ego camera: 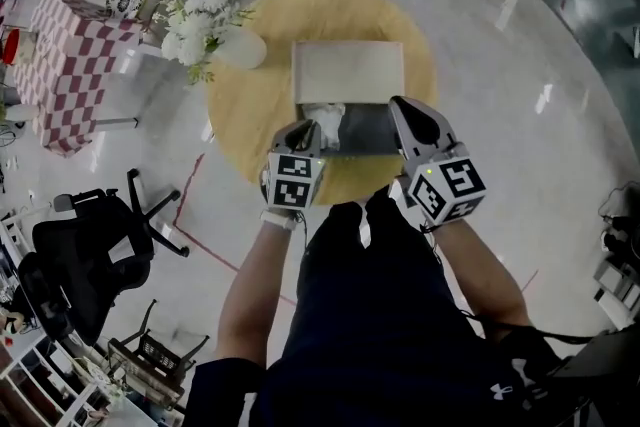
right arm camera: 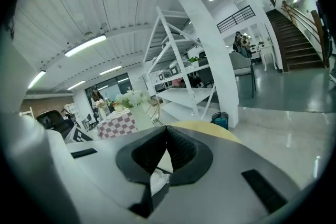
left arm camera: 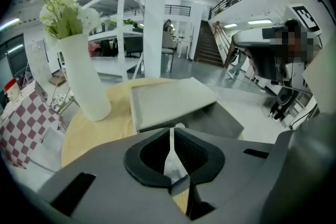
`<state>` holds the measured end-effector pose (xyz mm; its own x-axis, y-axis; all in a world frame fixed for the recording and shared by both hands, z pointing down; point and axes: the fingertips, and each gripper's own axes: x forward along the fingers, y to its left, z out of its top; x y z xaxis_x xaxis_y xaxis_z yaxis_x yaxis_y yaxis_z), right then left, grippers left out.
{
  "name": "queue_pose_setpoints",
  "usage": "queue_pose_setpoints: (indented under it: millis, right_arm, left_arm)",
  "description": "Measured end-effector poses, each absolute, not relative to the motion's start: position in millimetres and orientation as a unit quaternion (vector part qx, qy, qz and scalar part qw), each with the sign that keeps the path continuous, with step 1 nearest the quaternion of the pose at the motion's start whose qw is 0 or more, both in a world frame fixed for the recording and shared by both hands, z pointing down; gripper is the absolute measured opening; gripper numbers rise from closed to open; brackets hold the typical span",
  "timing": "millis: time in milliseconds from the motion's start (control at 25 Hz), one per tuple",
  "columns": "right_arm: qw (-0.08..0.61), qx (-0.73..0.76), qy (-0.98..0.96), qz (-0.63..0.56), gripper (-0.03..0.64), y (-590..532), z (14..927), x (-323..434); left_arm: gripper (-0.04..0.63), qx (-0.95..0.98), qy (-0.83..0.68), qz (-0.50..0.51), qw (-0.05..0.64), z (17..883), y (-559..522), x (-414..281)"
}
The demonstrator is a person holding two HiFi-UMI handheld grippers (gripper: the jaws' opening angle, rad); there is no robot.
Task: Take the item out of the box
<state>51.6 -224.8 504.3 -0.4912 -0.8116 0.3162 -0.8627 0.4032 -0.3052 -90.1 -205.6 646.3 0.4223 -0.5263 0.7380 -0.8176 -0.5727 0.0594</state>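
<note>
- The box (ego camera: 365,130) sits on the round table (ego camera: 240,115), from the middle down toward the near edge, and it is open. Its lid (ego camera: 348,72) is thrown back toward the far edge.
- Inside, the box shows dark grey. The item (ego camera: 325,118), white and crumpled, sits at the box's near-left corner, rising over the rim.
- The left gripper (left arm camera: 171,134) is right at that corner, jaws pressed together on a thin white strip of the item. That's a firm pinch, with the strip running up between the pads.
- The right gripper (right arm camera: 167,131) is at the box's right side, tilted up toward the ceiling. Its jaws are closed too, with a crumpled white scrap (right arm camera: 157,182) caught low between them. Whether that scrap joins the item, I cannot tell.
- The two grippers flank the box's near end, with the person's arms coming in over the table's near edge.
- A white vase (ego camera: 243,48) with white flowers (ego camera: 195,25) stands at the table's far-left edge, near the lid's left corner but apart from it.
- Bare wood shows left and right of the box, with a wider stretch on the left below the vase. The strip between the box and the near edge is narrow.
- Off the table there is pale floor all round. A checkered table (ego camera: 65,55) and an office chair (ego camera: 90,245) stand well away on the left.
</note>
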Motion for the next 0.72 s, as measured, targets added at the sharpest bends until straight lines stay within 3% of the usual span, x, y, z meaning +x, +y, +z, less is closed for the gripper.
queue_pose_setpoints:
  millis: [720]
  right_arm:
    - [0.04, 0.537, -0.807, 0.242, 0.009, -230, 513, 91]
  left_arm:
    - [0.081, 0.764, -0.337, 0.506, 0.219, 715, -194, -72]
